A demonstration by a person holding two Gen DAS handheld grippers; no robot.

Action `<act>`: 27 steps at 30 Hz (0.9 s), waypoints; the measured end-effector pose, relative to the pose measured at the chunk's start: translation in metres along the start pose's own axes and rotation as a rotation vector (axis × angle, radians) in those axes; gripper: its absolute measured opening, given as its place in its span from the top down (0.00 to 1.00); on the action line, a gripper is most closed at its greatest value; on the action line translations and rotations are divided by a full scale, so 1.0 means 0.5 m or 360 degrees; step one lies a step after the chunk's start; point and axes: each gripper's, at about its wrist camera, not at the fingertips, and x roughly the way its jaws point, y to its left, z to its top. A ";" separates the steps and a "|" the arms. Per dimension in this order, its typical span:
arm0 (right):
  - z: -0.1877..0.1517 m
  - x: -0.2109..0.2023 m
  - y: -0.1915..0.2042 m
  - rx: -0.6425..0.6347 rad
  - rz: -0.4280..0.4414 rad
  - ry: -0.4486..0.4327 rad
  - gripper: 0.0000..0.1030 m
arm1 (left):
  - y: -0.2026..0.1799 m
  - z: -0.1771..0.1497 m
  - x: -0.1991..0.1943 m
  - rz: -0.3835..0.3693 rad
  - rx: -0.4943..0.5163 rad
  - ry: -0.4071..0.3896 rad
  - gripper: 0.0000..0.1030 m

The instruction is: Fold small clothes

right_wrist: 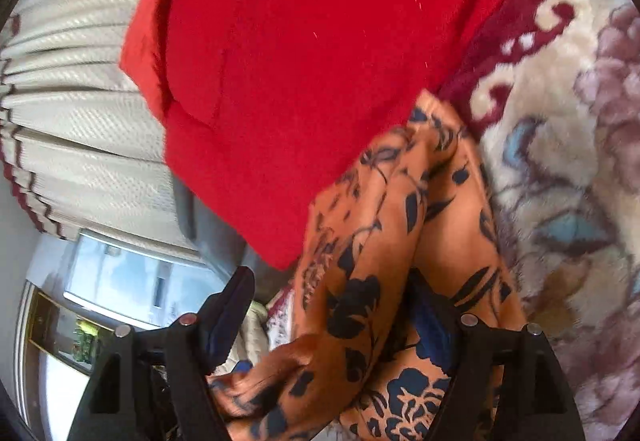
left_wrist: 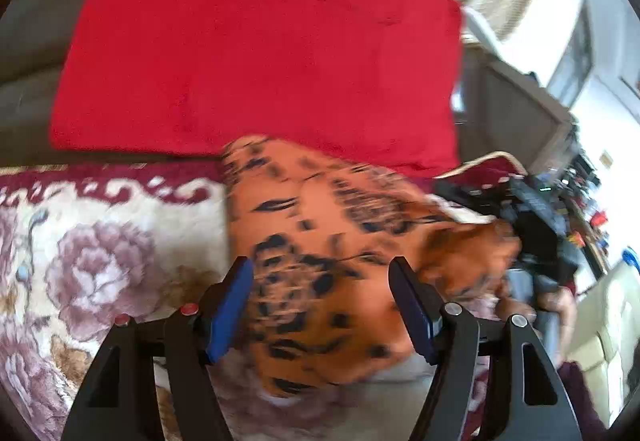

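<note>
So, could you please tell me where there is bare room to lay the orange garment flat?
Free: the floral blanket left of the orange floral garment, below its maroon border. Crowded: behind, where the red cloth overlaps the garment, and to the right, where the other hand-held gripper is.

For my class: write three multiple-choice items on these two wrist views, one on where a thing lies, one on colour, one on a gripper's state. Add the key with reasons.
1. The red cloth lies where, relative to the orange patterned garment?
A. beyond it
B. under the rug
C. between the left fingers

2. The left gripper finger pads are:
A. green
B. blue
C. white

3. The left gripper is:
A. shut on the rug
B. out of view
C. open

Key: A, red shows past the orange garment; B, blue pads show; C, wide gap between the fingers.
</note>
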 end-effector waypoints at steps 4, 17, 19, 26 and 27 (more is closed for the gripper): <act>-0.004 0.035 0.016 -0.0101 -0.0139 -0.0001 0.29 | 0.023 -0.029 0.065 0.0110 -0.0027 0.0100 0.31; 0.033 0.038 0.084 -0.0661 -0.0375 -0.0117 0.76 | -0.030 -0.056 0.090 0.0127 0.0092 0.0068 0.30; 0.051 0.062 0.023 -0.0502 -0.0478 -0.0025 0.76 | -0.040 -0.058 0.094 0.0159 0.0128 0.0062 0.28; 0.052 0.018 0.044 -0.0466 -0.0524 -0.0008 0.73 | -0.047 -0.056 0.095 0.0230 0.0139 0.0063 0.28; 0.037 0.010 0.054 -0.0473 -0.0519 -0.0003 0.73 | -0.048 -0.055 0.094 0.0237 0.0144 0.0061 0.28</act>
